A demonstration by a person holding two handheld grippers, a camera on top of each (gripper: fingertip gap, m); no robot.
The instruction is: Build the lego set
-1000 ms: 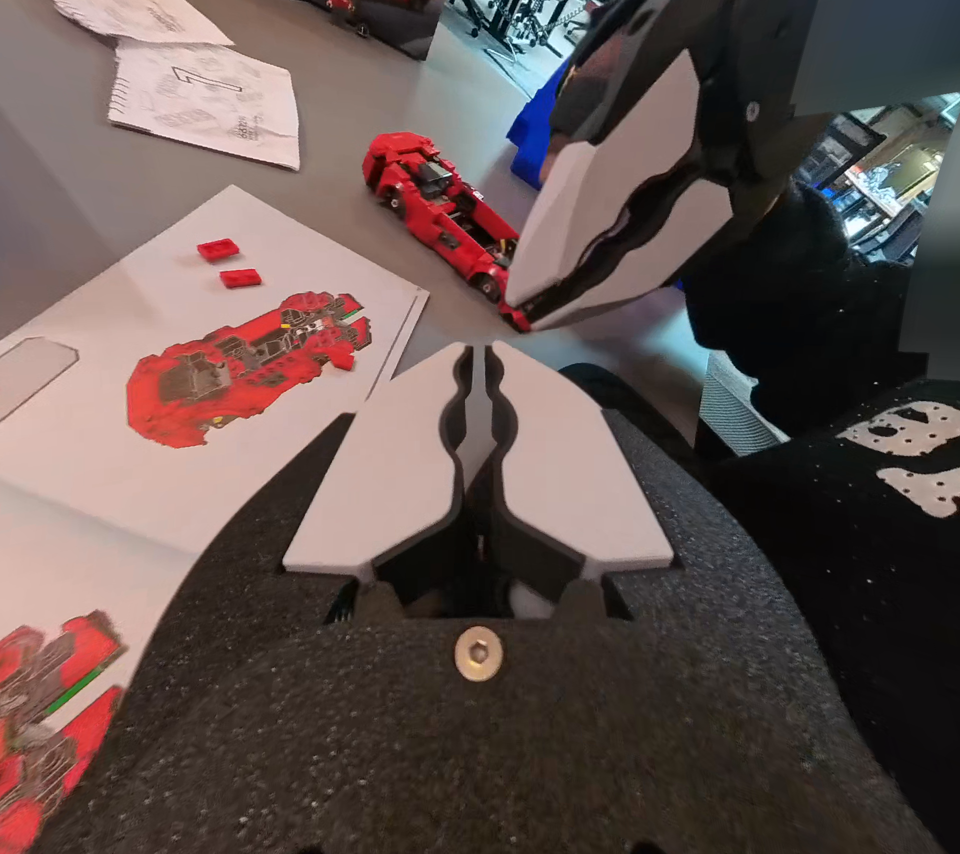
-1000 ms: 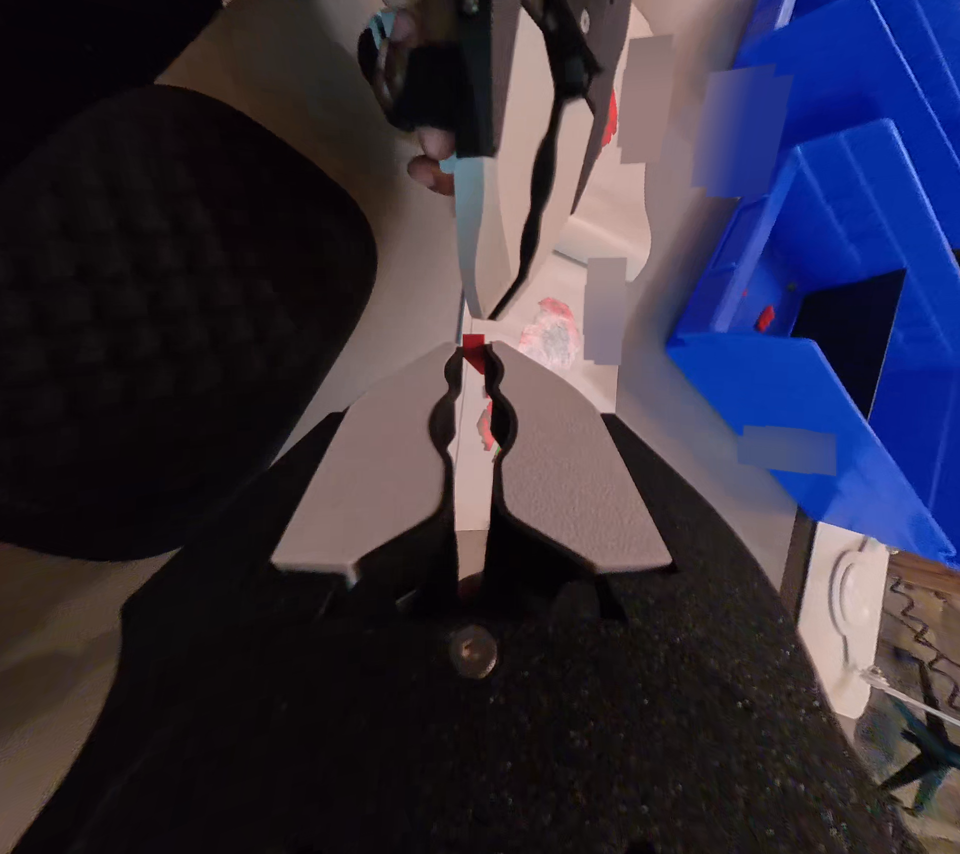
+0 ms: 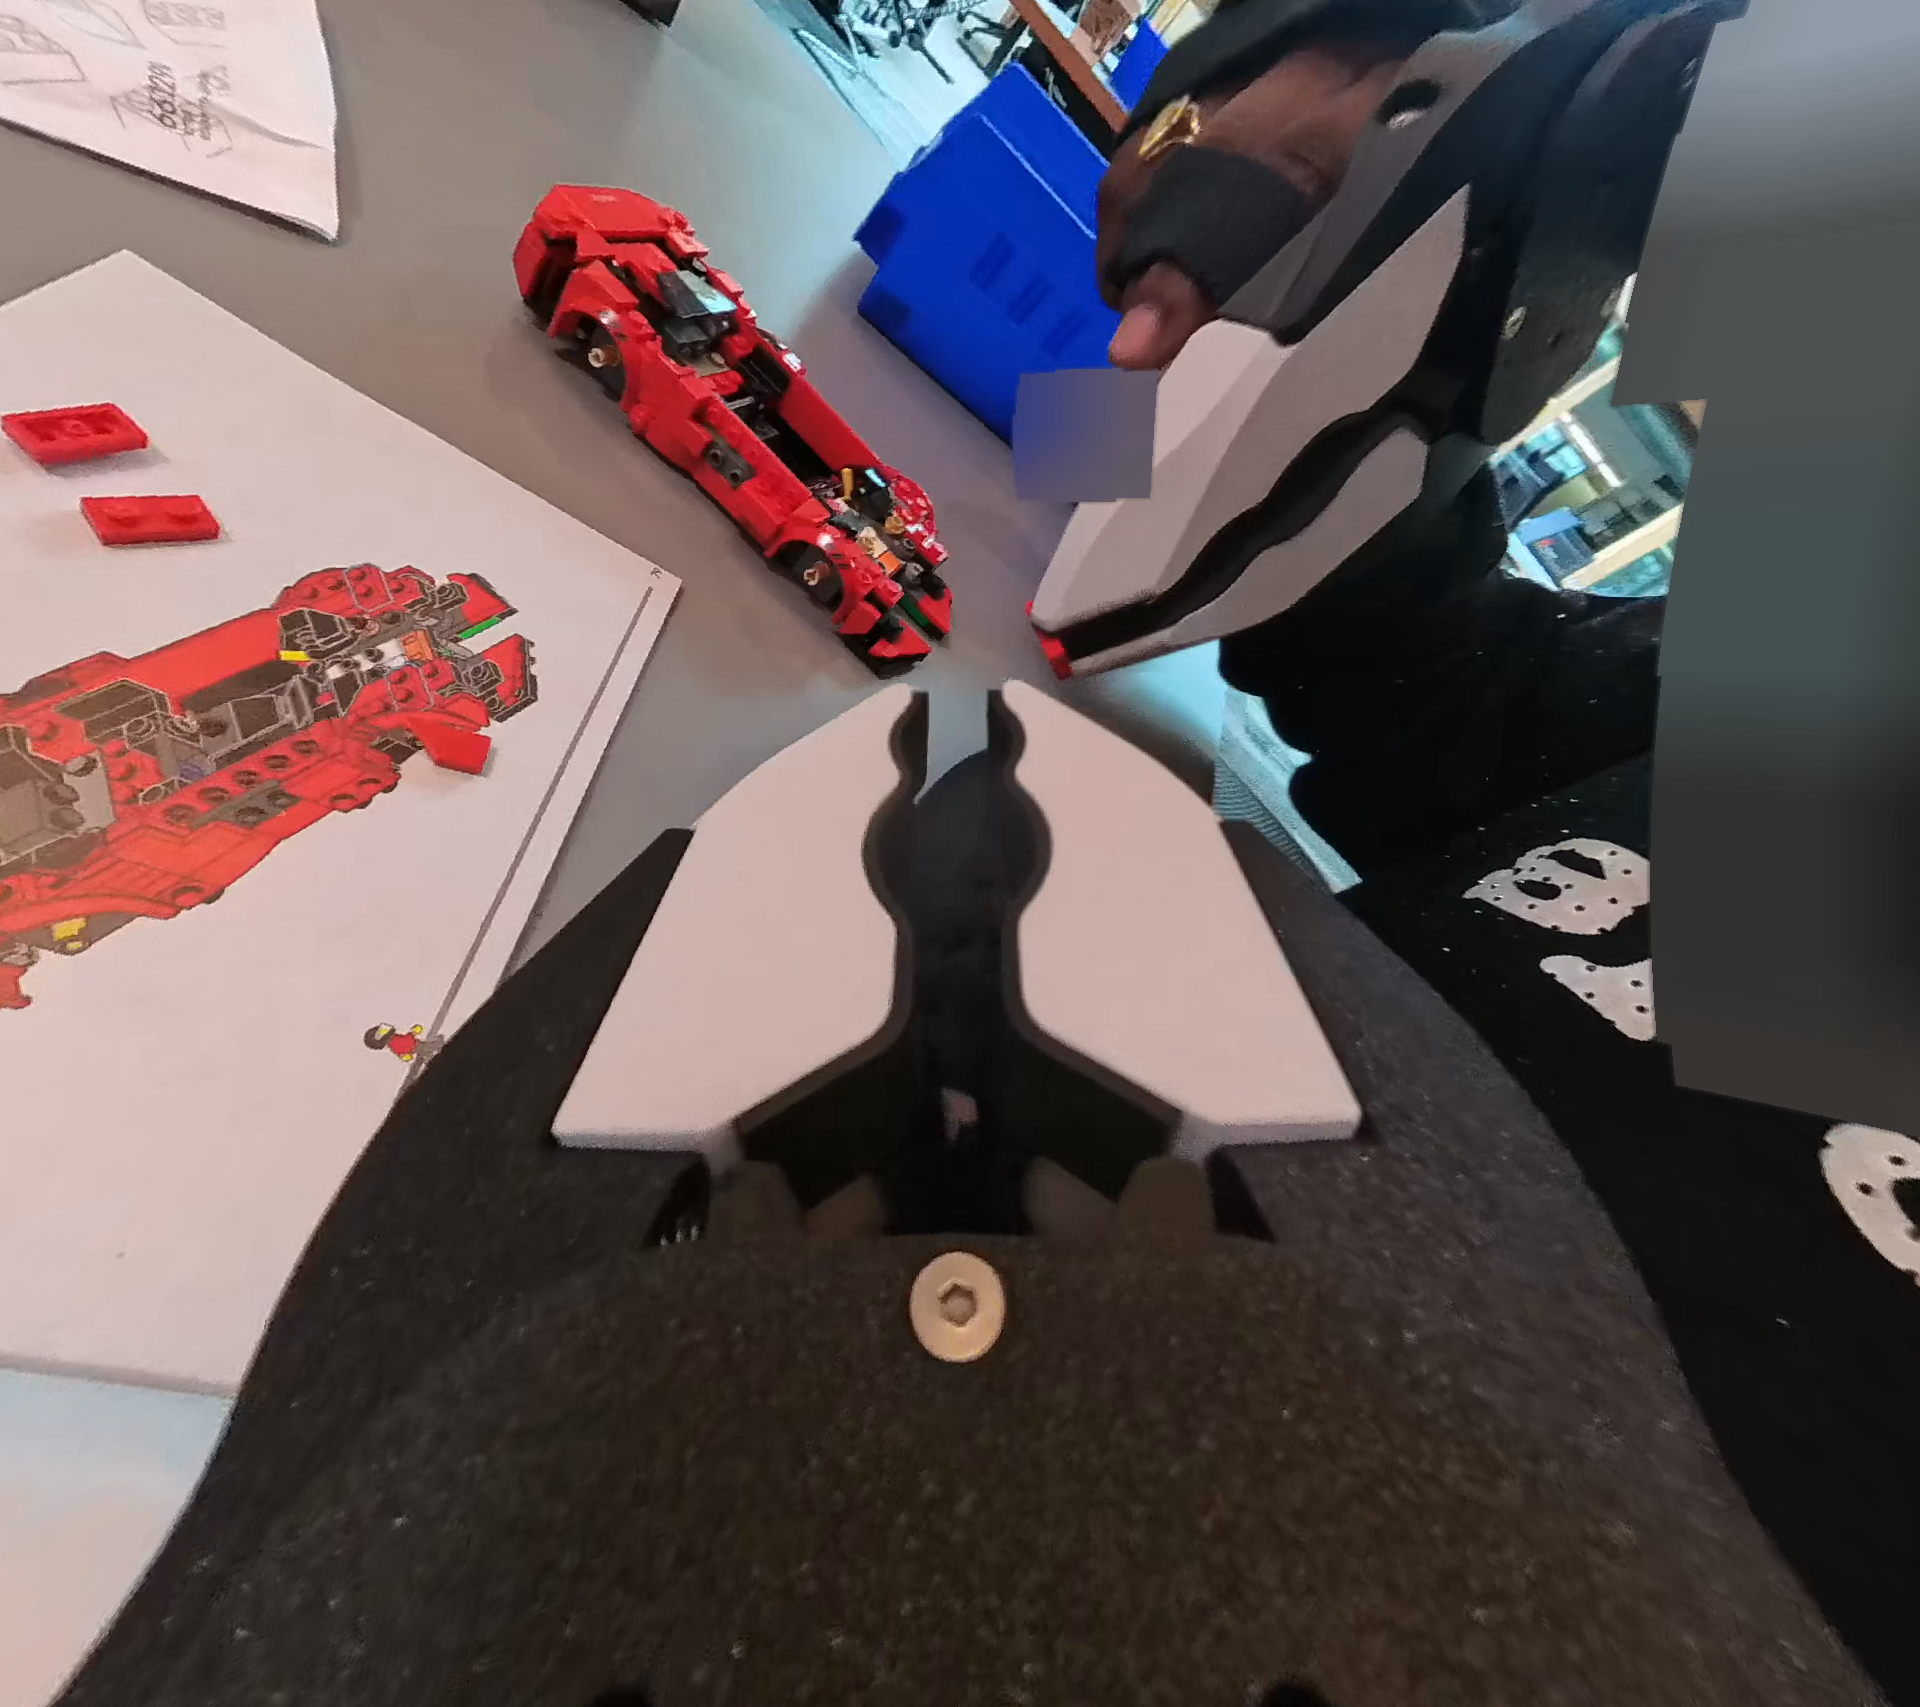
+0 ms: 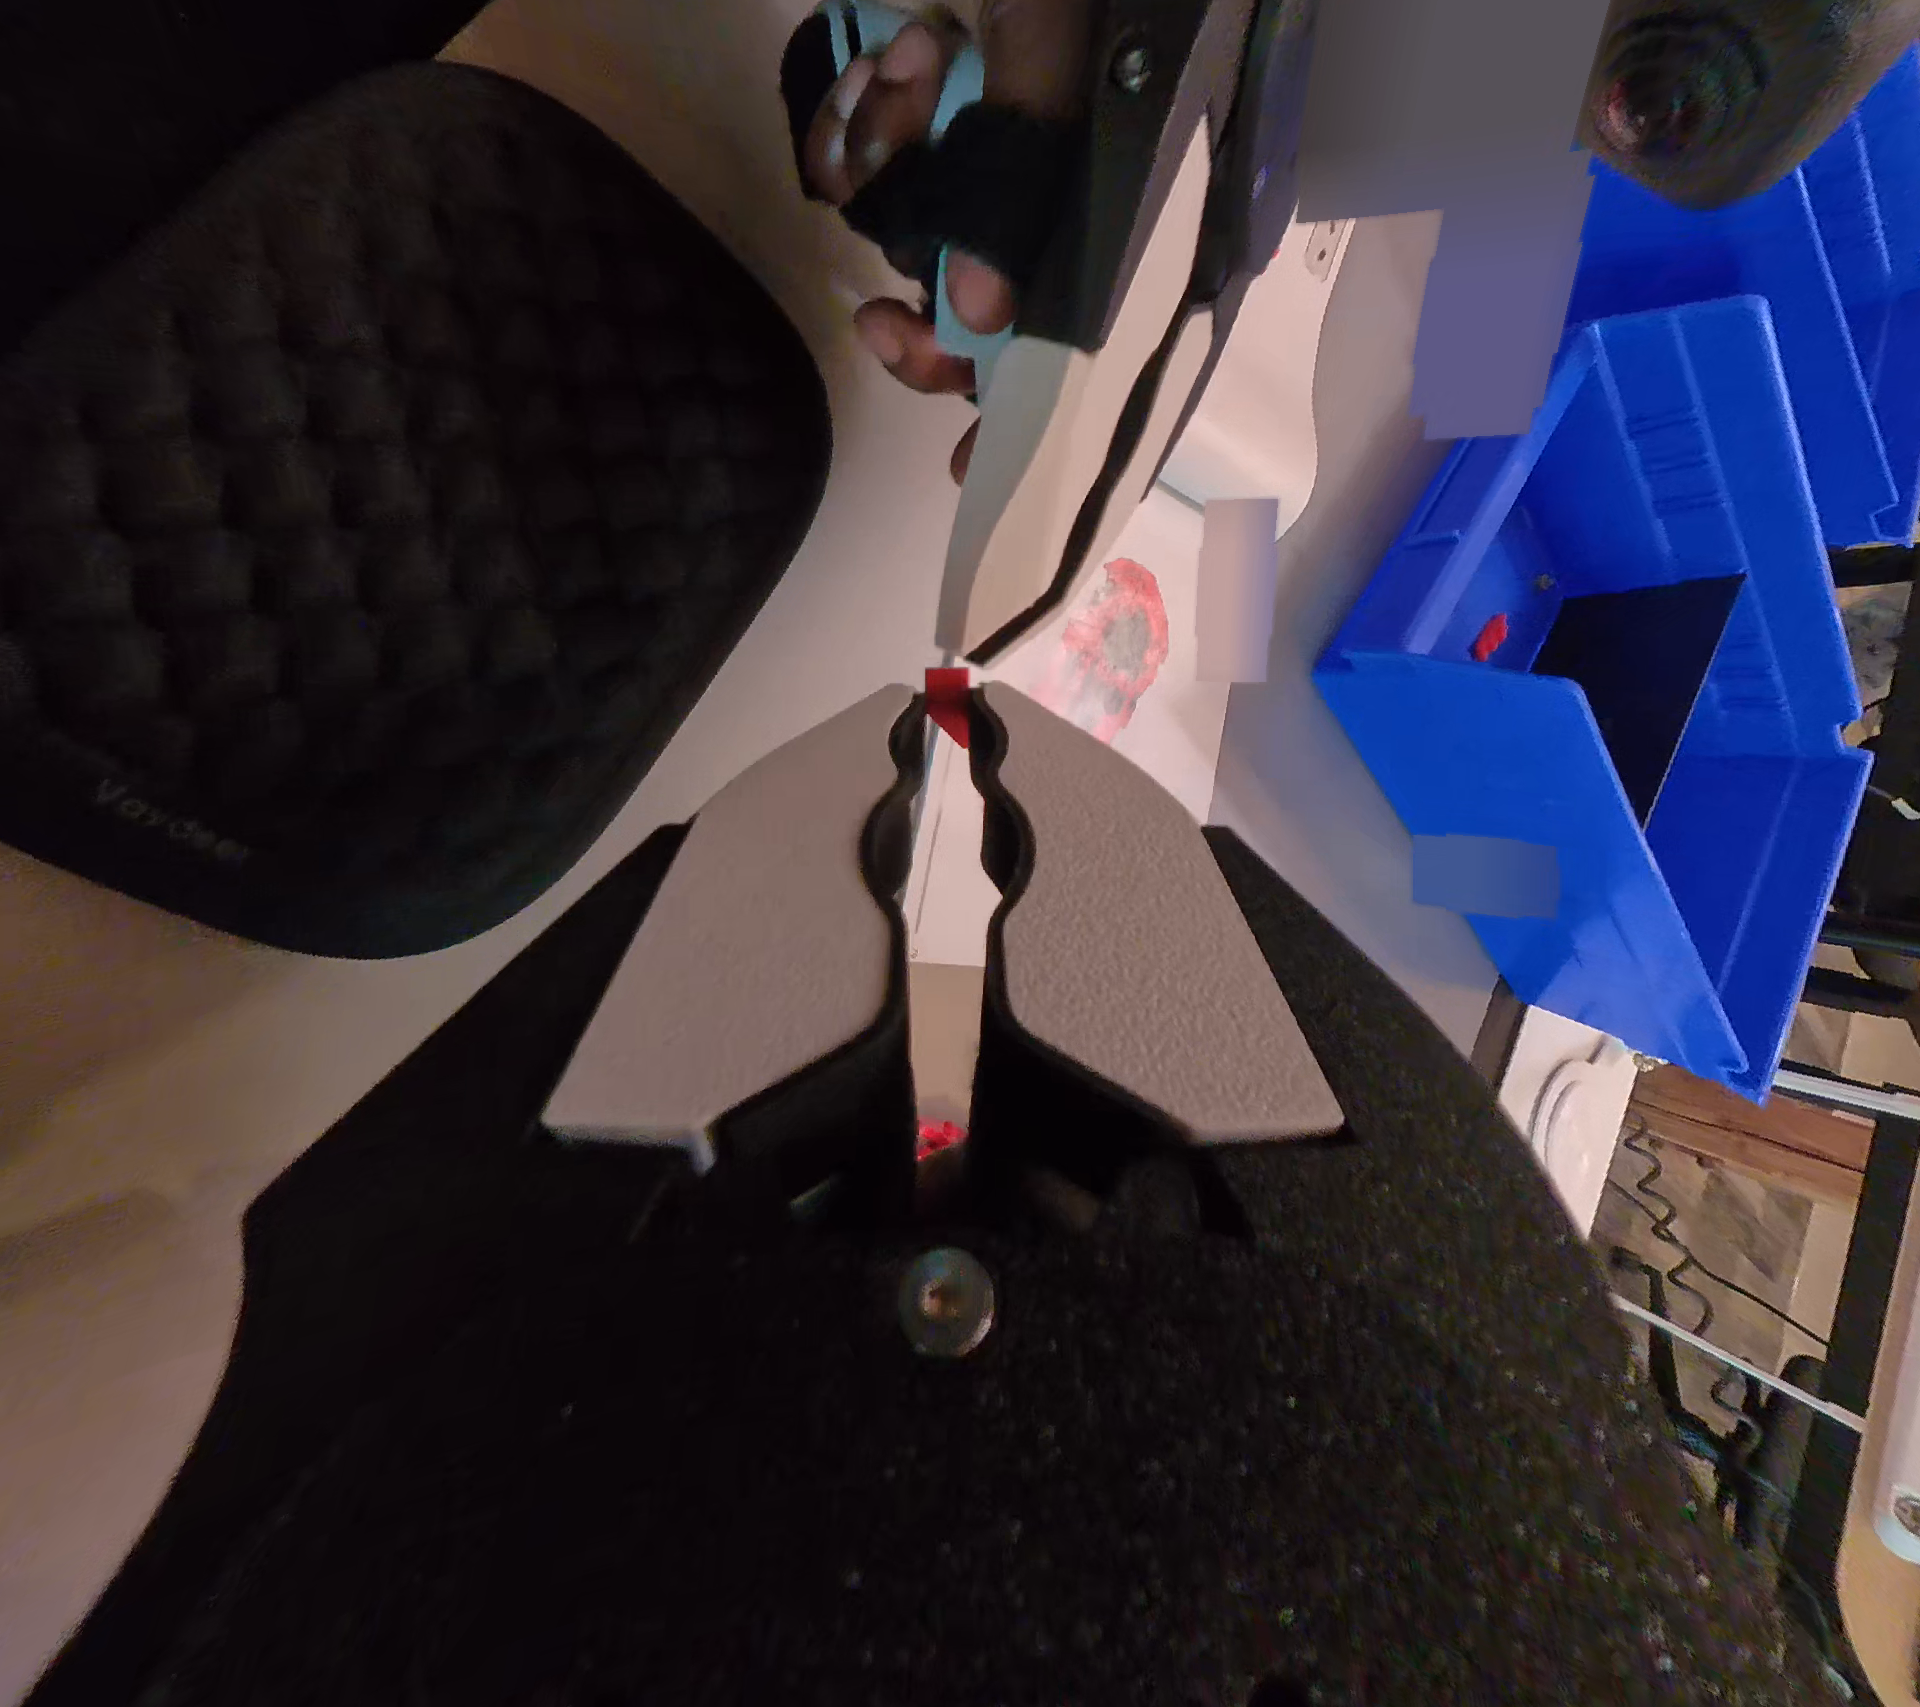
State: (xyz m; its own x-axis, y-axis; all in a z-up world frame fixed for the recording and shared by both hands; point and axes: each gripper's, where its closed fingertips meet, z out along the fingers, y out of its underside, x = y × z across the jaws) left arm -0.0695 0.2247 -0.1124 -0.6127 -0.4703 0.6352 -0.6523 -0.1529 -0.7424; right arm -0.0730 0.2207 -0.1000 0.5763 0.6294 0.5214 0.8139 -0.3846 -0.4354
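Pinching a small red lego piece [image 4: 948, 701] at its tips, the right gripper [image 4: 945, 696] holds it just off the left gripper [image 3: 954, 701], whose grey fingers sit narrowly apart w/ nothing between; tips nearly meet, so handoff or regrip looks likely. Beyond, the part-built red lego car [image 3: 727, 421] lies on the grey table [image 3: 447, 99], long axis running away-left, nearer the left gripper. Two loose red flat plates [image 3: 75, 431] rest on the printed instruction sheet [image 3: 312, 878]; one blue plastic bin [image 3: 977, 255] farther back.

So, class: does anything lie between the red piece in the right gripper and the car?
Nothing visible does. The right gripper pinches the red piece just off the car, with only bare table between them.
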